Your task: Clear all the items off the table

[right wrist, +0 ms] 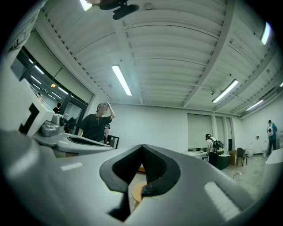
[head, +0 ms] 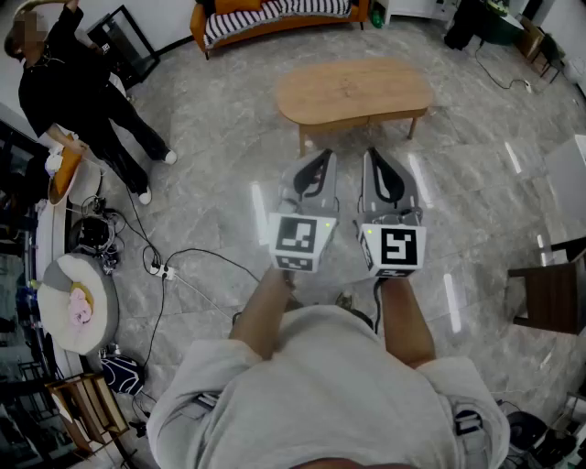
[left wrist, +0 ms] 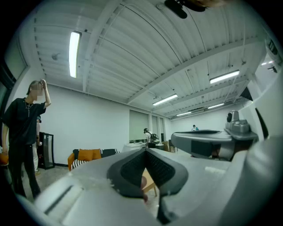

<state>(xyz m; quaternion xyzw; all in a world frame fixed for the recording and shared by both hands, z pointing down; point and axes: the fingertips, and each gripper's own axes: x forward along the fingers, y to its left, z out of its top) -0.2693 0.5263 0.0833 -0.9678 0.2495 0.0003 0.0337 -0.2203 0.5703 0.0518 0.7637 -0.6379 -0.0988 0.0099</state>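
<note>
Grippers: two, a left gripper (head: pixel 316 167) and a right gripper (head: pixel 378 165). One oval wooden tabletop (head: pixel 352 90), one orange sofa (head: pixel 275 20). One standing person (head: pixel 69 87), one dark chair (head: pixel 551 295).

A light grey short-sleeved shirt (head: pixel 320 394) is worn, seen at lower centre. The left gripper (head: pixel 320 158) and right gripper (head: pixel 372 156) are formed as pale grey tapered shells with black padding, each fitted with a black-and-white marker cube (head: pixel 300 242).
</note>
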